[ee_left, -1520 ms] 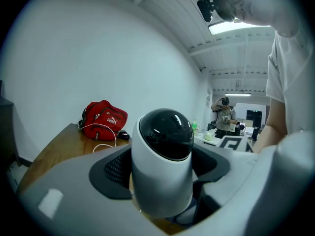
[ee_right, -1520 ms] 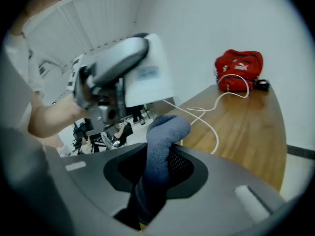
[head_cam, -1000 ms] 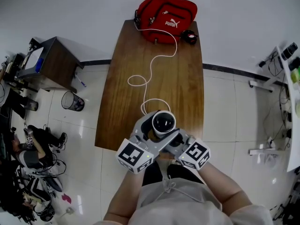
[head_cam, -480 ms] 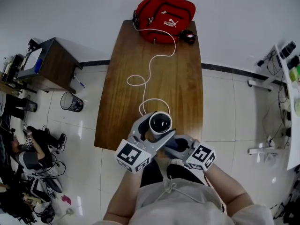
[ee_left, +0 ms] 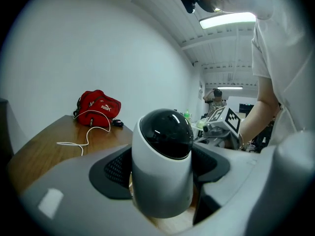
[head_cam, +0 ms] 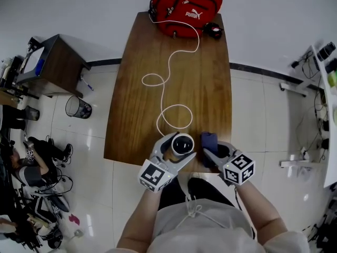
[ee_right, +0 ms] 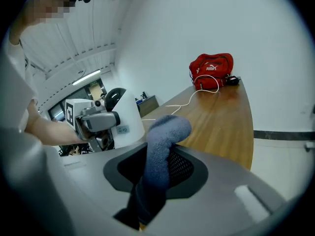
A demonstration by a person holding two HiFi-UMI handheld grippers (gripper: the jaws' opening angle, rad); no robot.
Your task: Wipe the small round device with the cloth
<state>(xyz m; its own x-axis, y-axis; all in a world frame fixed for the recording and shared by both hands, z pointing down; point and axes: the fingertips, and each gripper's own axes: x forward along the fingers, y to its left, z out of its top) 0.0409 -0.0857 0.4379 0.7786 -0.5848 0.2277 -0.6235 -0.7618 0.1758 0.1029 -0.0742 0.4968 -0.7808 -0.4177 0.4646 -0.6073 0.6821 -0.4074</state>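
The small round device (head_cam: pixel 182 143), a white body with a black dome, stands upright between my left gripper's jaws at the table's near edge. My left gripper (head_cam: pixel 178 146) is shut on it, and the dark pads press its sides in the left gripper view (ee_left: pixel 165 173). My right gripper (head_cam: pixel 211 149) is shut on a blue-grey cloth (head_cam: pixel 209 140) just right of the device, a small gap apart. The cloth (ee_right: pixel 161 154) sticks up folded out of the jaws in the right gripper view, with the device's white body (ee_right: pixel 124 113) to its left.
The brown wooden table (head_cam: pixel 202 88) runs away from me. A red bag (head_cam: pixel 185 8) and a small black object (head_cam: pixel 212 30) lie at its far end. A white cable (head_cam: pixel 168 83) loops from the bag to the device. On the floor at left are a side table (head_cam: pixel 50 67) and a bin (head_cam: pixel 78 107).
Both grippers have come down toward the table's near edge. The right gripper with the cloth has swung out from under the device to its right side.
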